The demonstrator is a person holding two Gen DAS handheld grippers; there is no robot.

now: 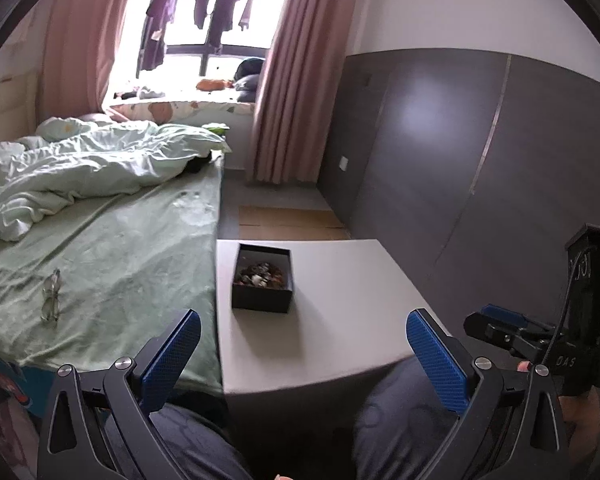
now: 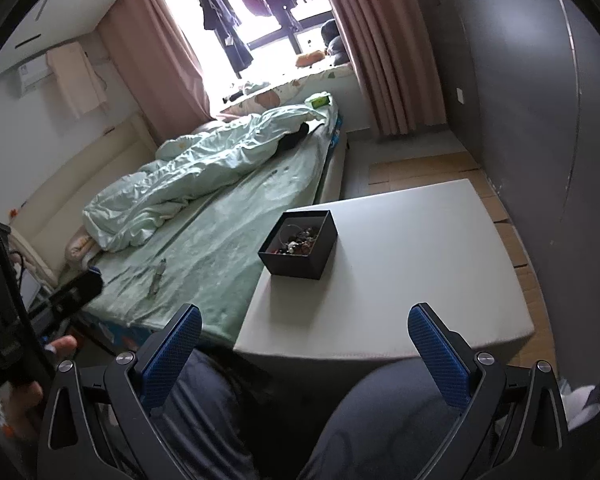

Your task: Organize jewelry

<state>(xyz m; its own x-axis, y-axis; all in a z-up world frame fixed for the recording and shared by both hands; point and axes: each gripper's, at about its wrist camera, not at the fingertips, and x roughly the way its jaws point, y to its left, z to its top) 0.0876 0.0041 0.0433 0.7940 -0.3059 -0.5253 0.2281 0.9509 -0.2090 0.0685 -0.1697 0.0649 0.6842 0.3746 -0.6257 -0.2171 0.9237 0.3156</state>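
An open black box [image 1: 262,282] holding a heap of mixed jewelry [image 1: 265,274] stands on a white table [image 1: 340,320], near its left edge by the bed. It also shows in the right wrist view [image 2: 300,246], with the jewelry [image 2: 300,238] inside. My left gripper [image 1: 303,340] is open and empty, held above my lap short of the table's near edge. My right gripper [image 2: 305,334] is open and empty too, also short of the table [image 2: 420,264]. The right gripper's body shows at the right of the left wrist view [image 1: 540,332].
A bed with a green sheet [image 1: 112,256] and a rumpled duvet [image 1: 80,168] borders the table on the left. Glasses [image 1: 51,294] lie on the sheet. A grey wardrobe wall [image 1: 480,152] runs along the right. My knees [image 2: 380,420] are below the grippers.
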